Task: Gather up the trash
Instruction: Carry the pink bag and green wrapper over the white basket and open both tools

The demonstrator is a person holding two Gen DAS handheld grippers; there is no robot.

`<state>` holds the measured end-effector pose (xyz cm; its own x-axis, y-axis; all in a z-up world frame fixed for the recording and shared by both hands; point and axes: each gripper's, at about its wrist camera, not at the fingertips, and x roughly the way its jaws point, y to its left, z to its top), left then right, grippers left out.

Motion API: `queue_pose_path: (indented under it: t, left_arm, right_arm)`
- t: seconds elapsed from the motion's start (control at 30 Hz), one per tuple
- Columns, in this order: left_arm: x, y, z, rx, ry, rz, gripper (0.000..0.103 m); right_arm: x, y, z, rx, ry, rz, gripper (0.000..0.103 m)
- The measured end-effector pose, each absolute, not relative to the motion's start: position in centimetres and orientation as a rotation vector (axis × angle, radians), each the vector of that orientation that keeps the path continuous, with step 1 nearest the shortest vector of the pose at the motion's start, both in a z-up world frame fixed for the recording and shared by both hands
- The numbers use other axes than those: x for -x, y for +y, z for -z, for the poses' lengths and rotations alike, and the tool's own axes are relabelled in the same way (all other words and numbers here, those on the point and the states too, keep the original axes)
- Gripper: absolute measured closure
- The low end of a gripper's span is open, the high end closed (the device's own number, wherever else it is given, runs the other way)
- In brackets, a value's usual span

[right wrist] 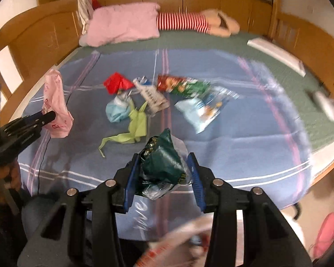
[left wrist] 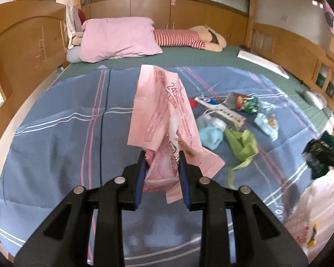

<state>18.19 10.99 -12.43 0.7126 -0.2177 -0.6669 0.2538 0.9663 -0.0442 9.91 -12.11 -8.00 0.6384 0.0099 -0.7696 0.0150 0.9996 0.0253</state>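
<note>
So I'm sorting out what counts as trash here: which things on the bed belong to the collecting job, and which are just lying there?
Belongs to the job:
- pink wrapper, held by left gripper
- dark green packet, in right gripper
- red wrapper
- light green bag
- blue-white packet
- white plastic bag

Just lying about:
- pink pillow
- striped plush toy
- blue sheet

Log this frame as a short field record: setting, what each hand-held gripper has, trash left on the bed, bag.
setting: bed with blue plaid sheet
left hand-held gripper: shut on pink wrapper
right hand-held gripper: shut on dark green wrapper
trash left: red wrapper, light green bag, blue snack packet, others
bag: white plastic bag at the sheet's near edge
</note>
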Motion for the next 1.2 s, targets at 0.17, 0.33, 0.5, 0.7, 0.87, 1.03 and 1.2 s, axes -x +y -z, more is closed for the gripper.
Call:
queue_pose_path:
  t: [0.17,0.33,0.5,0.7,0.87,1.03,1.2]
  left_arm:
    - [-15.2,10.5,11.2,0.053,0.749,0.388,0.075]
    - [-11.4,7.7,9.9,0.088,0.731,0.537,0.075]
    - [-9.0,4.4,8.9,0.015,0.720,0.596,0.075]
    - [-7.3,1.8,8.5,-0.054,0.720,0.620,0.075]
    - [-6.7,0.6,8.0,-0.076,0.722,0.647,0.075]
    - [-4.5,-3.3,9.2,-0.128,0.773,0.810,0.075]
    - [0.3,-10.1,11.8,-0.322,0.826,1.125,0.070]
  right_arm:
    - [-5.7,-16.0,5.9,0.011,0.879,0.062,0.059]
    - [-2.9,-19.3,8.3,-0.069,0.998,0.113,0.059]
    - [-0.2,-20.3,14.5,-0.121,1.203,0.156,0.058]
    - [1.0,-22.0,13.9,-0.210,1.161,0.197,0.027]
    - [2.0,-23.9,10.9,-0.305,1.006,0.216,0.026]
    - [3.1,-26.6,8.2,-0.427,0.834,0.254,0.026]
    - [3.6,-28.9,6.3,-0.465,0.746,0.320,0.026]
